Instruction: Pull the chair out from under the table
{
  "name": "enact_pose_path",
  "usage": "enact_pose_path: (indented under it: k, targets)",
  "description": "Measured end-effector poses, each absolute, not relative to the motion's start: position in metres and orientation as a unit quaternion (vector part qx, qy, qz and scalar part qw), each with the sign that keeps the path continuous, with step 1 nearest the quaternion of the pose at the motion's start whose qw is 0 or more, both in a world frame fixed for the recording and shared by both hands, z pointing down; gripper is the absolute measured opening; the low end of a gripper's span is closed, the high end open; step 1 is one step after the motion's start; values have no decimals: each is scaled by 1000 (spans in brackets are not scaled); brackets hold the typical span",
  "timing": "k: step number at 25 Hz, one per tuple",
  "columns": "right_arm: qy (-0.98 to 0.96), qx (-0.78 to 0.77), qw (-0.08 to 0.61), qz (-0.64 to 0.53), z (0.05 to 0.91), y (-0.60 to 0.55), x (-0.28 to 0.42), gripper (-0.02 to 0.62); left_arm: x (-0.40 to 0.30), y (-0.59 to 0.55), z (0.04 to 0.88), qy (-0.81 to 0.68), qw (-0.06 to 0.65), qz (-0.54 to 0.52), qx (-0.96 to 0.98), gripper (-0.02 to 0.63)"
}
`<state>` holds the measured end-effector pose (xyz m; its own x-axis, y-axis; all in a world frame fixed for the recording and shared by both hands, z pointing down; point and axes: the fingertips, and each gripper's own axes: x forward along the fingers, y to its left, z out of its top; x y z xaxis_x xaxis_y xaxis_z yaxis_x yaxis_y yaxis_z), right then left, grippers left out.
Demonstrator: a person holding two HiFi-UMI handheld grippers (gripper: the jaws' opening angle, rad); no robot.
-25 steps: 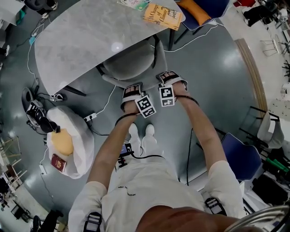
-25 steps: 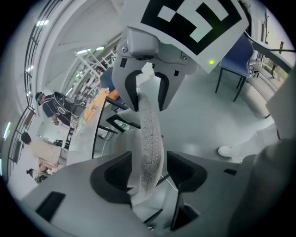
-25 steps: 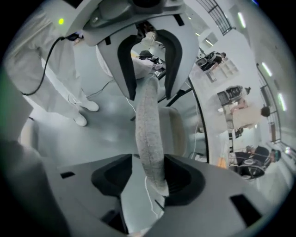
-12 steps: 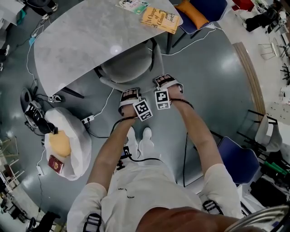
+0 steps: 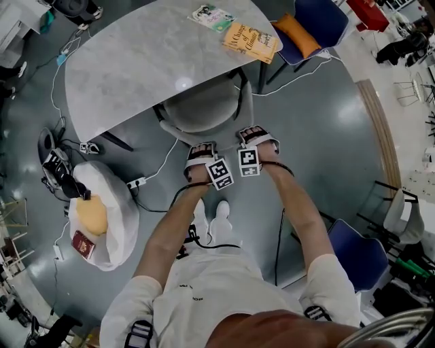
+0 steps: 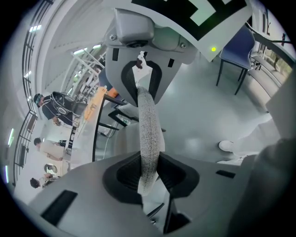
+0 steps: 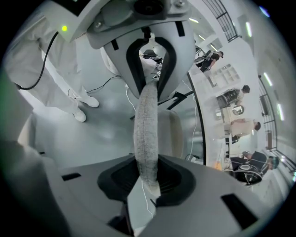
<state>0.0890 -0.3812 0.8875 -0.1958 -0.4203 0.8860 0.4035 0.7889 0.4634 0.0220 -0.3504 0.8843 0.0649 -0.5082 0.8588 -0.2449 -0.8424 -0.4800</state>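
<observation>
Beneath the grey table the chair sits half tucked; left gripper and right gripper, jaws just closing, each pinch its backrest rim, set apart so a pull would run straight

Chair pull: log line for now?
left gripper: jaws just closed on backrest | right gripper: jaws just closed on backrest | chair: partly under table

We can read one text only: the orange book on the grey table has a dark title that looks to us like "A Change of Climate", though it is small. The magazine beside it, the shirt print and the red booklet are too small to read. The cube markers show black-and-white patterns, no letters.
</observation>
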Motion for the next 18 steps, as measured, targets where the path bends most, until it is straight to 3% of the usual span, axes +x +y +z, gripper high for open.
enact_pose_path:
  k: [18]
  targets:
    - [-696,-24,641,-322,885,-302,120,98,54,-268,880,237,78,-637,-729,86]
